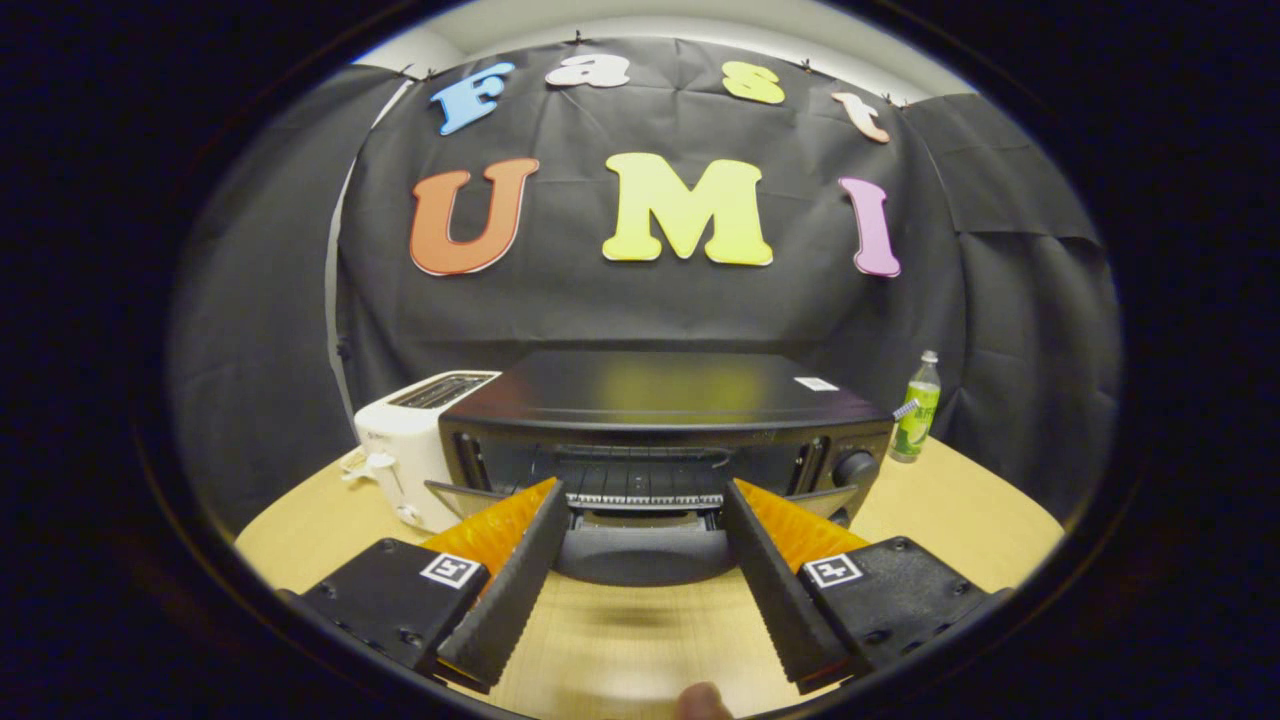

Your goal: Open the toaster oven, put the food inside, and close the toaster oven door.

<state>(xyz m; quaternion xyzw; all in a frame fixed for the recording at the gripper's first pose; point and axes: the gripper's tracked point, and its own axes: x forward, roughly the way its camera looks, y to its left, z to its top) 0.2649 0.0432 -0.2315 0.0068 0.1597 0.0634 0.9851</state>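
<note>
The gripper [640,500] was spread wide, its two fingers [505,590] splayed apart with nothing between them but bare table [960,520]. It held nothing. The fingertips reached up to the oven's [660,400] open front without clearly touching it; the view did not settle whether the tips met the door.

The oven sat dead ahead at twelve o'clock, a black box with its door [640,555] dropped flat toward the gripper, lying between the two fingertips. Inside, a wire rack [645,485] showed across the cavity. A round knob [856,467] sat on the oven's panel at about one o'clock from the fingertips.

A white toaster [405,450] stood touching or just beside the oven at ten o'clock. A green bottle [917,410] stood on the table at two o'clock, near the oven's far corner.

As for writing: a small white sticker [816,384] lay on the oven's top, too small to read. The bottle's label and a mark on the toaster were likewise illegible. Each finger base carried a square black-and-white tag [452,570].

A fingertip [703,700] showed at six o'clock.
</note>
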